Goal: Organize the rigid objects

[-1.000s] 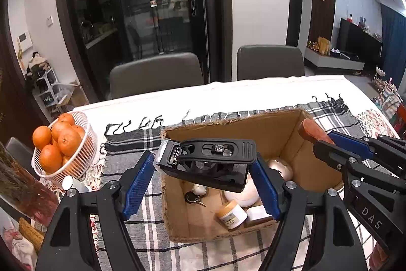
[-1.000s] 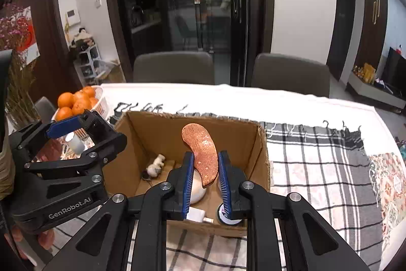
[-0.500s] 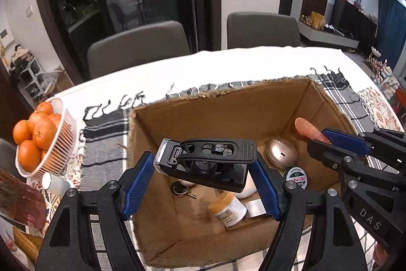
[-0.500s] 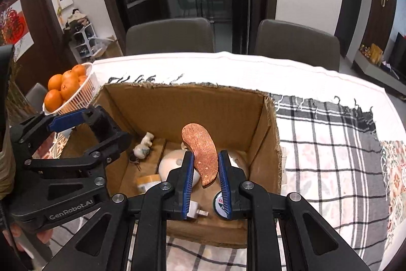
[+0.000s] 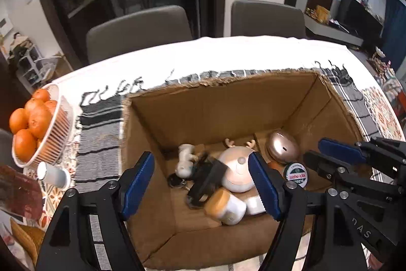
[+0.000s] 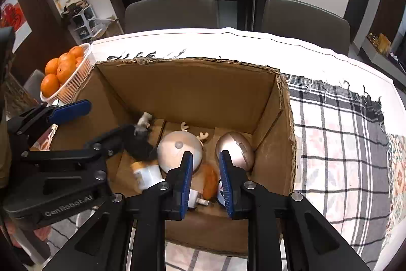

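Now, both drops over cardboard box [image 5: 203, 113] on counter. Left hand-held gripper [image 5: 200, 177] spread, empty; black clamp [image 5: 205, 182] tumbling onto box floor. Right hand-held gripper [image 6: 206, 164] jaws opening, brown piece [image 6: 210, 179] loose between them. Best: hold steady, lift straight, clear walls.

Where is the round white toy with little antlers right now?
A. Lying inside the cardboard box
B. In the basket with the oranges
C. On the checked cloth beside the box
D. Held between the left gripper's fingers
A: the antlered toy lies on the floor of the cardboard box, among other small items, with neither gripper touching it.
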`<state>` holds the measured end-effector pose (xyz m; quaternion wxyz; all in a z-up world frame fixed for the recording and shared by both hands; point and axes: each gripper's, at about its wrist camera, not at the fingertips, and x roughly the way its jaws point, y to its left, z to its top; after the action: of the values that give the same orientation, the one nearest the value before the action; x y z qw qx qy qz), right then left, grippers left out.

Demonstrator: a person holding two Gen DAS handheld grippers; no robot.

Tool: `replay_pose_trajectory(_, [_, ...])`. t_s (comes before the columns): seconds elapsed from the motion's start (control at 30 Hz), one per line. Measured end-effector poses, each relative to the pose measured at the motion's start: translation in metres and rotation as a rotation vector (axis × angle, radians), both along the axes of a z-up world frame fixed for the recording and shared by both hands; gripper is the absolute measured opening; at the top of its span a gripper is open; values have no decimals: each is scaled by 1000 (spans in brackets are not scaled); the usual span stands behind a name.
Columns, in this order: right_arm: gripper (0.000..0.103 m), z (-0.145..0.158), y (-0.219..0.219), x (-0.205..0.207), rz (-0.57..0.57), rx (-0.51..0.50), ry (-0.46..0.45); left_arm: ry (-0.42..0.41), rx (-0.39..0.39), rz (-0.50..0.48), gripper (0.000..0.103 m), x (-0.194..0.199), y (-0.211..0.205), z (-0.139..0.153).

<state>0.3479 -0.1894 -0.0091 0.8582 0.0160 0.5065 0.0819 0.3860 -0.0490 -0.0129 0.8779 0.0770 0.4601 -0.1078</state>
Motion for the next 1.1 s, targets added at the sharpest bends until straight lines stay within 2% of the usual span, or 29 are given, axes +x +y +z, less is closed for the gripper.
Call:
replay_pose_trajectory(0.17, [25,11,-4,-12,-35,10,-39,-75,18,49,78,-18,7,20])
replay_pose_trajectory(0.33, [29,36,-4,-36,-78,24,-121,-117,-25,85,80,-46,19,37])
replay_pose_trajectory(0.4, [35,45,-3,-47,-91,25,-149,-136,-35,96,81,-60,23,44])
replay_pose_trajectory(0.5, [46,60,1,-73,-107,15,-207,-170,-34,98,94,-82,26,53])
replay_pose_trajectory(0.6, [58,70,3,-97,-119,-12,-259,-218,-22,115,96,-107,30,62])
replay_pose_trajectory(0.7, [66,83,6,-126,-151,-59,-322,-272,-9,142,101,-130,37,69])
replay_pose_trajectory(0.87, [76,99,8,-167,-191,-95,-406,-361,1,192,103,-176,48,78])
replay_pose_trajectory(0.97, [78,102,12,-192,-193,-96,-441,-377,-8,202,103,-198,52,79])
replay_pose_trajectory(1.1, [86,103,14,-226,-202,-86,-477,-399,-20,217,103,-227,57,79])
